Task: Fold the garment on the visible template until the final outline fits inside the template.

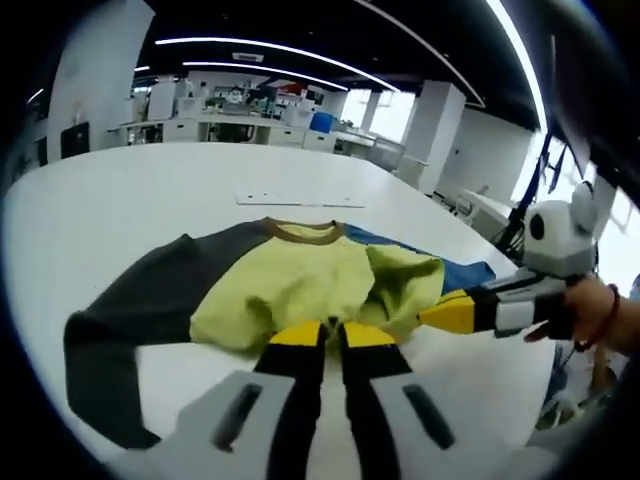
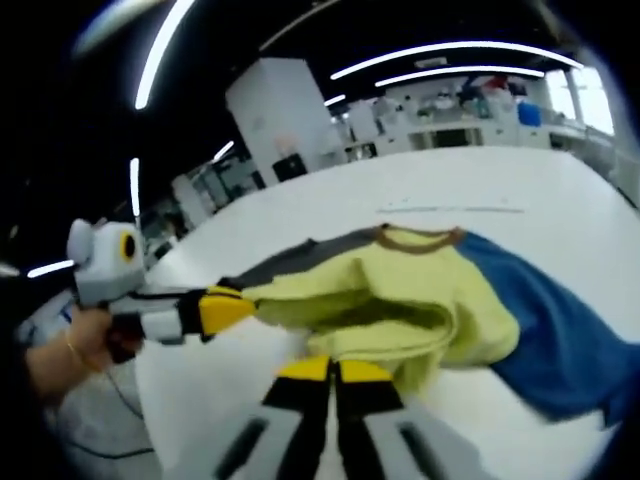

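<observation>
A sweatshirt (image 1: 290, 280) with a yellow-green body, a brown collar (image 1: 303, 232), a dark grey sleeve (image 1: 130, 310) and a blue sleeve (image 2: 560, 330) lies on the white table (image 1: 150, 190). My left gripper (image 1: 330, 332) is shut on the near hem. In the right gripper view the same gripper (image 2: 240, 305) comes in from the left, pinching the yellow fabric. My right gripper (image 2: 335, 368) is shut on the hem further along, and its yellow tip (image 1: 440, 312) meets the cloth in the left gripper view. The hem (image 2: 400, 320) is raised and bunched between the two.
A thin pale strip (image 1: 300, 201) lies on the table beyond the collar. A person's hand (image 1: 590, 310) holds the right gripper near the table's edge. Desks, white pillars and ceiling lights stand far behind. Bare table surrounds the garment.
</observation>
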`<action>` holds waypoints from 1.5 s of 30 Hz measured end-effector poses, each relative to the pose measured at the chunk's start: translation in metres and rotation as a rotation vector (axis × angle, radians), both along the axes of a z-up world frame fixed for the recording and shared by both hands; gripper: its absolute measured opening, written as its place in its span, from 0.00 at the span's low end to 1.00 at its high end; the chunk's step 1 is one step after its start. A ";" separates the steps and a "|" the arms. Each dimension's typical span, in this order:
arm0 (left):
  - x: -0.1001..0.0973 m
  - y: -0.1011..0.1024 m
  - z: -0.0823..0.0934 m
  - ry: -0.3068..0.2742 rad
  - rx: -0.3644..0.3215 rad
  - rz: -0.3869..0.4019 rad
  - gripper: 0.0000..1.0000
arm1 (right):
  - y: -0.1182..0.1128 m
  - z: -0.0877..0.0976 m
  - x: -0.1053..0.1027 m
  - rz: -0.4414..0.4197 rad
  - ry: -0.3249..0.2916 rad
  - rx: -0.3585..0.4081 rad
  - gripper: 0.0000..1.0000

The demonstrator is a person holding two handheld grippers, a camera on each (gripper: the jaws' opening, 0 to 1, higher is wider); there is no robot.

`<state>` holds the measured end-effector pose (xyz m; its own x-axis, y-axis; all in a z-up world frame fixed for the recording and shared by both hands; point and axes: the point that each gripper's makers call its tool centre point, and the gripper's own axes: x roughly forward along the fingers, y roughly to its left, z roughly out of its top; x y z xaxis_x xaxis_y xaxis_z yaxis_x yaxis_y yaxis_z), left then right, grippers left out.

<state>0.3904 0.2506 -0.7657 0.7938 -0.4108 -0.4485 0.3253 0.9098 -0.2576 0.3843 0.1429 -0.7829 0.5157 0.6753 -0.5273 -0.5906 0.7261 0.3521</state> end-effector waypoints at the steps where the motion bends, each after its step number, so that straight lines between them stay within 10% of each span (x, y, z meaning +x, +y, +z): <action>1: -0.001 0.002 0.003 -0.004 0.001 0.002 0.03 | -0.002 0.001 -0.001 0.001 -0.001 0.000 0.00; 45: -0.102 0.046 0.055 0.021 -0.002 -0.043 0.03 | -0.092 0.056 -0.082 0.199 -0.074 -0.181 0.00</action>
<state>0.2884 0.2968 -0.7111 0.7661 -0.4448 -0.4639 0.3585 0.8948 -0.2660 0.3026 0.0513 -0.7265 0.4235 0.6656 -0.6145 -0.7474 0.6400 0.1782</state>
